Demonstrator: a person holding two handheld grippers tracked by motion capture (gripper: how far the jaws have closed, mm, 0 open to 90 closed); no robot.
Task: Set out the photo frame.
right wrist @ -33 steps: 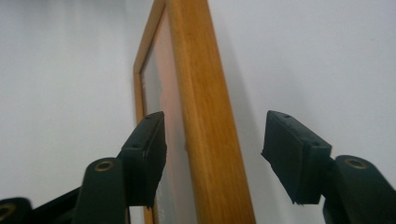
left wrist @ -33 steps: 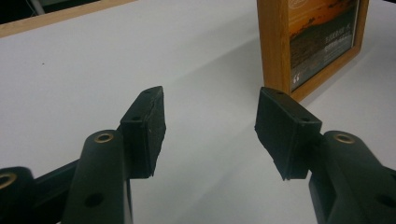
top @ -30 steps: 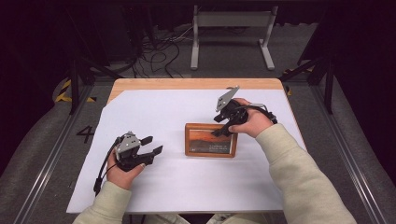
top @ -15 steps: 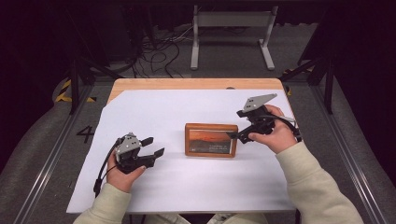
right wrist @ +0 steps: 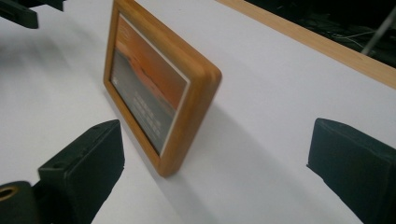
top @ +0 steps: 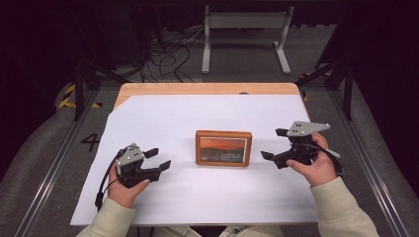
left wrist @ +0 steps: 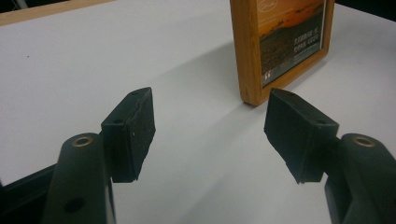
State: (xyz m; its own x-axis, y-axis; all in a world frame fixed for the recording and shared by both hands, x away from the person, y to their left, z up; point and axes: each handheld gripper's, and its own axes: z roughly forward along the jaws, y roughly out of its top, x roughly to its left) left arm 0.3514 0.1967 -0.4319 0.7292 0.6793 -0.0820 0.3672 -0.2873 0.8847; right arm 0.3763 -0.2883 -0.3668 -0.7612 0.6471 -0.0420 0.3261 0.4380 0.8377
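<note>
A wooden picture frame [top: 223,147] stood upright near the middle of the tabletop [top: 163,118], on the white sheet that covered it, and it showed a picture of an orange sunset with some small text under it. The left tongs [top: 159,159] were held low over the sheet to the left of the frame, well apart from it, and pointed toward it. Their jaws had just been opening and were wide apart, with nothing between them; in the left gripper view only the white sheet lay between the two black pads [left wrist: 133,130], and the corner of the frame stood farther ahead. The right tongs [top: 274,143] were on the right side of the frame, near its right edge but not touching it. Their jaws had also just been opening and stood wide, with no thing pressed by them. In the right gripper view the frame's edge stood ahead, between the two jaws and clear of both.
</note>
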